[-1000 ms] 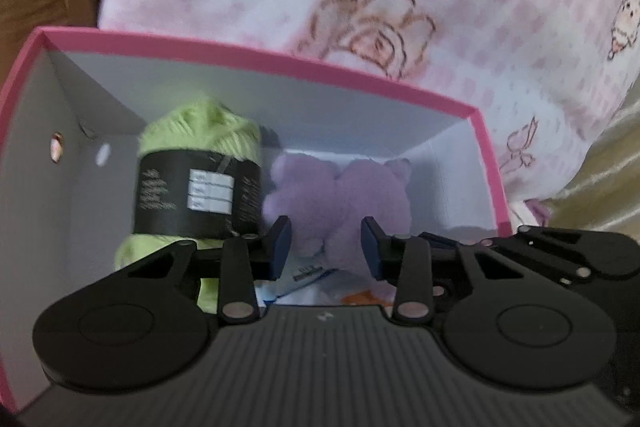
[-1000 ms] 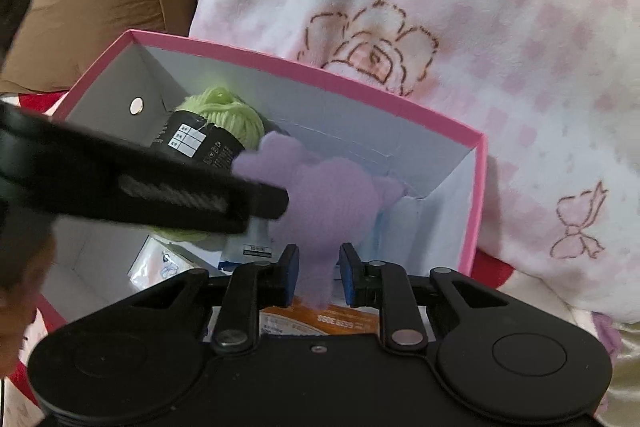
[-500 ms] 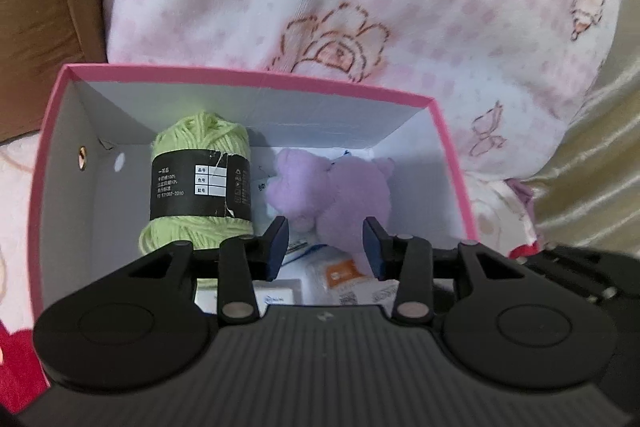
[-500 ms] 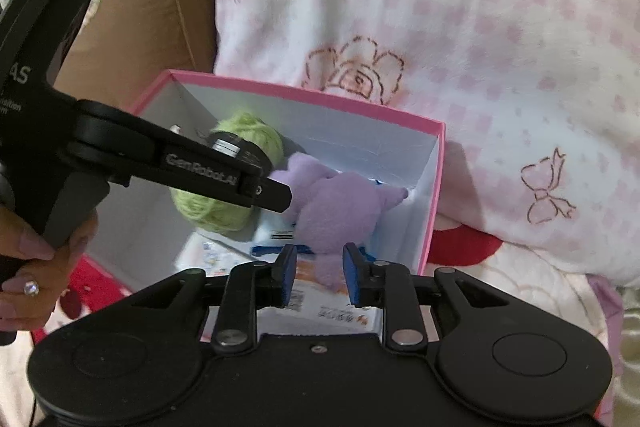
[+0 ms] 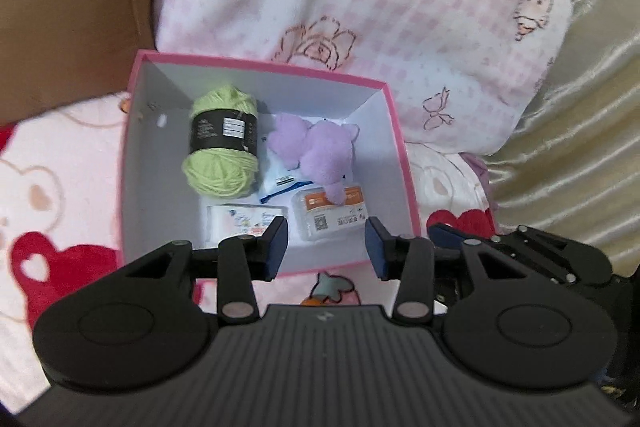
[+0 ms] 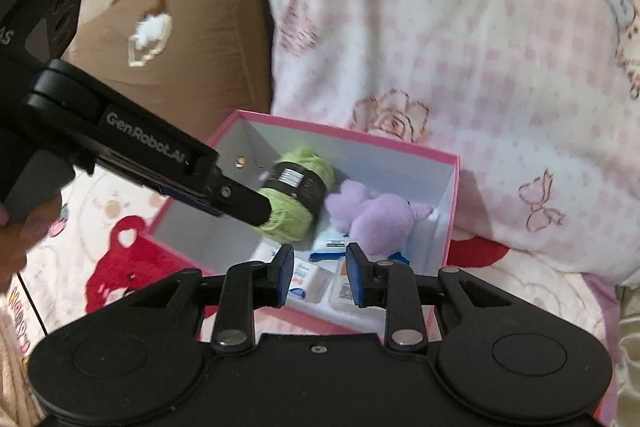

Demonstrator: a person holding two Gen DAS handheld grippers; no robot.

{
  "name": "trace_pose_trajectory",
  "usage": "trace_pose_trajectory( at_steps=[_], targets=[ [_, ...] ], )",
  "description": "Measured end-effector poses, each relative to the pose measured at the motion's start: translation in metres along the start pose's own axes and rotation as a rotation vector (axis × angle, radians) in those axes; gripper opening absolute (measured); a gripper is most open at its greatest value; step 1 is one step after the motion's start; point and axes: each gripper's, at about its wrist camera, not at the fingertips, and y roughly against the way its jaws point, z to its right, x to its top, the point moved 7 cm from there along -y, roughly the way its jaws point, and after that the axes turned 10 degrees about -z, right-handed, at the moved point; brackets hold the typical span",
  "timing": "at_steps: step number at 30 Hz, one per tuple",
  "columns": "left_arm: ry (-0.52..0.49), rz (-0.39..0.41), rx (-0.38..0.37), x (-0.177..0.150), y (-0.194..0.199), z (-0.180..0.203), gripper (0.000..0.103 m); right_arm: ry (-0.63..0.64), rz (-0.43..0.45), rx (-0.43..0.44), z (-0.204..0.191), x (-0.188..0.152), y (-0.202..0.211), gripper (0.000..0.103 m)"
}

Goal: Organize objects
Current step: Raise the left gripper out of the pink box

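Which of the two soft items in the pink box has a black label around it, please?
The green yarn ball, at the left of the box. A black band wraps its middle; the purple plush beside it has no such band.

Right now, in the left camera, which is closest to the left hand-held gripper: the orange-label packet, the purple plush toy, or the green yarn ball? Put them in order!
From the left hand-held gripper:
1. Orange-label packet, box front, right.
2. Purple plush toy, middle-right, lying partly on the packet.
3. Green yarn ball, back-left.

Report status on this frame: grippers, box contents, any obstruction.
Left gripper open, empty. Right gripper open, empty. Green yarn, purple plush and packets in pink box. Nothing blocking.
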Motion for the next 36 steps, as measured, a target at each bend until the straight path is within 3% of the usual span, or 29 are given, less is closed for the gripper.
trace_pose_trajectory(
  at_steps=[7,15,22,29,36],
  targets=[
    [-0.073,0.043,0.039,-0.024,0.045,0.020,0.043,0.097,0.023,-0.009,-0.027,-0.019,0.048,0.041],
    [-0.141,0.054,0.069,-0.044,0.060,0.035,0.044,0.104,0.081,0.006,-0.042,-0.032,0.067,0.043],
    [-0.166,0.065,0.046,-0.066,0.062,0.031,0.050,0.060,0.010,-0.014,-0.039,-0.050,0.068,0.050],
    [-0.164,0.014,0.031,-0.092,0.048,0.017,0.050,0.025,-0.028,-0.006,-0.038,-0.064,0.076,0.053],
    [-0.161,-0.016,0.034,-0.115,0.051,0.005,0.051,0.097,-0.057,-0.055,-0.039,-0.078,0.101,0.064]
  ],
)
